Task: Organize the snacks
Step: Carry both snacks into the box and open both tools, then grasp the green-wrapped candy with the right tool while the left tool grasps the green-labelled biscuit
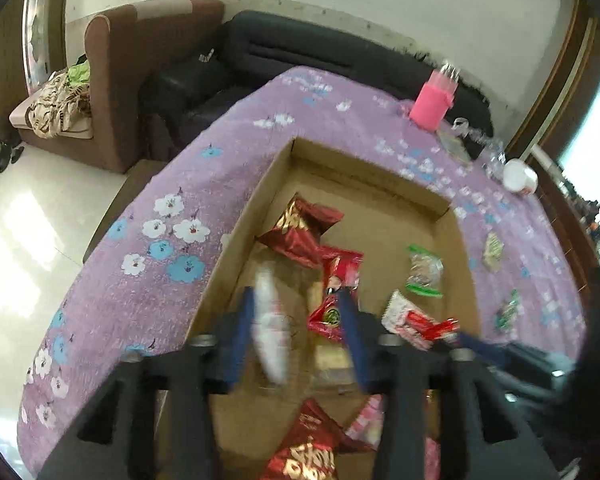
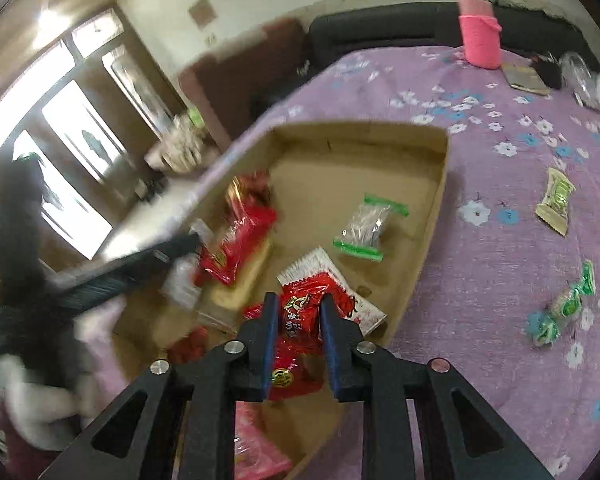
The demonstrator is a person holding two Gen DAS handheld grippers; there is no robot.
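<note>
Red snack packet [image 2: 298, 336] clamped lengthwise in right hand-held gripper [image 2: 299, 312]; left hand-held gripper [image 1: 296, 300] spread apart over cardboard box [image 1: 380, 184].

your right gripper [image 2: 298, 312] is matt black plastic with smooth blue pads [image 2: 270, 344] and shiny metal pins; the red packet [image 2: 296, 336] between them is glossy crinkled foil; the box [image 2: 432, 216] is plain matt brown cardboard; the cloth [image 2: 500, 280] under it is soft, nubbly purple fabric; the clear packet [image 2: 366, 226] looks like shiny thin plastic; the floor [image 1: 32, 232] is polished and reflective.
</note>
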